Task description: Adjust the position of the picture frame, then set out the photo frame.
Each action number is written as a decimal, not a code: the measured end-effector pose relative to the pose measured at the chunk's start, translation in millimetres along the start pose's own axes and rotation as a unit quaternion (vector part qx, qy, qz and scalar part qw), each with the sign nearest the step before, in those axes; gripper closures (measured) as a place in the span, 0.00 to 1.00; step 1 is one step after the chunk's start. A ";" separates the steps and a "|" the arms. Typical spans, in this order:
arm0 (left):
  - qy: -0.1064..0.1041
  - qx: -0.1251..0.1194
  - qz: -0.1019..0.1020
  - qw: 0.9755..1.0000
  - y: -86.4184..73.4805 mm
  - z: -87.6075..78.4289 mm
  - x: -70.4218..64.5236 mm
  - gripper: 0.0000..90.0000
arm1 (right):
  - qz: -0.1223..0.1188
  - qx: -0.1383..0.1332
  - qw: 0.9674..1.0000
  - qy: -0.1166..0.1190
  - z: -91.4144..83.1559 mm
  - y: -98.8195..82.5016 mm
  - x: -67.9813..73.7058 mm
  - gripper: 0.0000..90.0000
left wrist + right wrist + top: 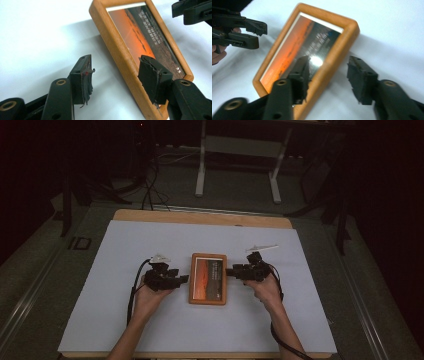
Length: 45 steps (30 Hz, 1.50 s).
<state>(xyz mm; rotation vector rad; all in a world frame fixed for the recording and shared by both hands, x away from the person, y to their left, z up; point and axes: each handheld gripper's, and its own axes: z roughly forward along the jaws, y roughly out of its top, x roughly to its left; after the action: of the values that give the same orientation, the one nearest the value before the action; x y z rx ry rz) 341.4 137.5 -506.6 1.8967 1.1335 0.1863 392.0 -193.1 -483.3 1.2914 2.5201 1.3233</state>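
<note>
A wooden picture frame [208, 279] with an orange sunset print lies face up on the white sheet in the middle of the table. My left gripper [185, 279] is at the frame's left side, and in the left gripper view my left gripper [118, 75] has its jaws straddling the frame's [117, 47] wooden rail without pressing on it. My right gripper [229, 271] is at the frame's right side. In the right gripper view my right gripper [330, 77] stands open astride the opposite rail of the frame [337, 53], with a gap showing at the outer pad.
The white sheet [150, 325] covers most of the wooden table [200, 217]. Beyond the far edge, white desk legs [201, 165] and cables [149, 195] stand on a dark floor. The other hand's gripper [192, 11] shows across the frame, as does the opposite gripper [239, 27].
</note>
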 end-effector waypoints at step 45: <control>-0.013 -0.040 -0.009 0.999 -6.3 -27.9 -10.8 0.43 | -0.082 -0.009 0.992 -0.093 43.7 27.0 10.1 1.00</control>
<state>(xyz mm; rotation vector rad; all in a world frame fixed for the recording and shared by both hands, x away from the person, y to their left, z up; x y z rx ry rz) 316.6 147.5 -491.6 1.8135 1.1082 0.1936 419.0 -148.7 -489.3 1.1199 2.4221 1.1331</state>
